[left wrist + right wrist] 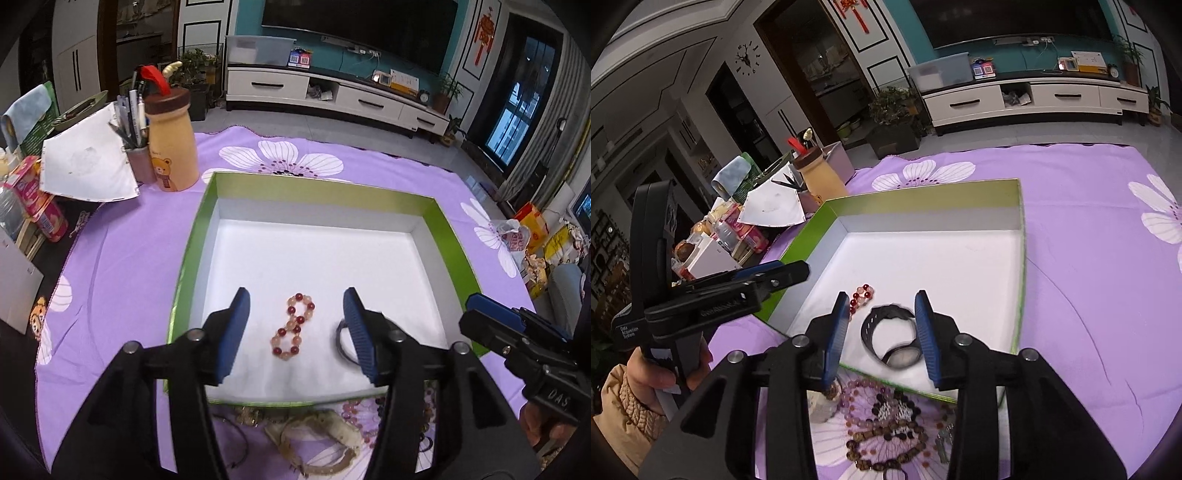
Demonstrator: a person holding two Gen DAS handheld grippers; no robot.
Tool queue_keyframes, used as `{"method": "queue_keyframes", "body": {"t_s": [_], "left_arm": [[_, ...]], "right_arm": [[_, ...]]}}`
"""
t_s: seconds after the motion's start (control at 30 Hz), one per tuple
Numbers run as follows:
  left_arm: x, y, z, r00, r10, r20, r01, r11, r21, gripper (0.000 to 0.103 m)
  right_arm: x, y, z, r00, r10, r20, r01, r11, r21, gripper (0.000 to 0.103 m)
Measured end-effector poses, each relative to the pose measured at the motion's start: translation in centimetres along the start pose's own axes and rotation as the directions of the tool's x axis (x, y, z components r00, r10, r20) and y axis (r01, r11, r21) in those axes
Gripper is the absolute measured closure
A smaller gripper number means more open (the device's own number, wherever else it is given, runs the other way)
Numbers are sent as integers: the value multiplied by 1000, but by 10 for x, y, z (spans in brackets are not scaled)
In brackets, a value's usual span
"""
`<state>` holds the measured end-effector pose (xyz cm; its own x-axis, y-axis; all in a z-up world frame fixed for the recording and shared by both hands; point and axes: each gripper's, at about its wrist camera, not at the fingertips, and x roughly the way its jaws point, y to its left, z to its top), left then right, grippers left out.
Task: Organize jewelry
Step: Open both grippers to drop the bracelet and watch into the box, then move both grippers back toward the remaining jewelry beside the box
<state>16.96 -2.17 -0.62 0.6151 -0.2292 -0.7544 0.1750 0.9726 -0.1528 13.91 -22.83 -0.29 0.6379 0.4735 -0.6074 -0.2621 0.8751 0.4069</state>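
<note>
A green-rimmed box (192,236) with a white floor lies on the purple cloth. Inside it lies a red and peach bead bracelet (294,325) twisted into a figure eight, between my left gripper's (295,299) open, empty fingers. A black wristwatch (890,334) lies beside it, between my right gripper's (882,301) open, empty fingers. The bracelet also shows in the right wrist view (862,293), and the box does too (923,192). More bead strings (886,424) and a pale bangle (317,439) lie on the cloth in front of the box.
A bear-print bottle (171,144), a pen cup (138,162), papers (85,166) and snack packs (40,206) crowd the table's left side. The right gripper's body (517,339) sits at the box's right edge. The purple cloth (1108,295) spreads to the right.
</note>
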Motion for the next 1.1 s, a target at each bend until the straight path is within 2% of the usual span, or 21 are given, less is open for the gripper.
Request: {"method": "queue_keyframes", "body": {"t_s": [0.03,0.13,0.23,0.5,0.8,0.97,1.1], "left_arm": [[-4,1,-2,1000,1,3,-1,1000,-5,42],[-20,8,-11,1000,3,12,-2,999,-33,35],[-36,19,-21,1000,16,21,-15,998,-62,27],[-70,47,-65,997,79,7,-77,986,-147,25],[-88,61,-108,991,127,-30,-130,973,-189,25],[-91,61,-127,989,138,-49,-144,972,-186,25],[-82,56,-140,987,141,-83,-152,978,-145,24]], "right_arm": [[-5,0,-3,1000,-5,3,5,1000,-1,64],[-18,1,-10,1000,-7,12,7,1000,-4,61],[-34,1,-20,1000,-12,23,12,1000,1,54],[-65,-1,-44,999,-20,28,19,1000,21,53],[-84,11,-66,1000,-18,12,18,1000,14,53],[-78,23,-82,999,-29,-42,29,1000,-2,50],[-63,37,-100,992,-51,-117,48,999,-25,50]]}}
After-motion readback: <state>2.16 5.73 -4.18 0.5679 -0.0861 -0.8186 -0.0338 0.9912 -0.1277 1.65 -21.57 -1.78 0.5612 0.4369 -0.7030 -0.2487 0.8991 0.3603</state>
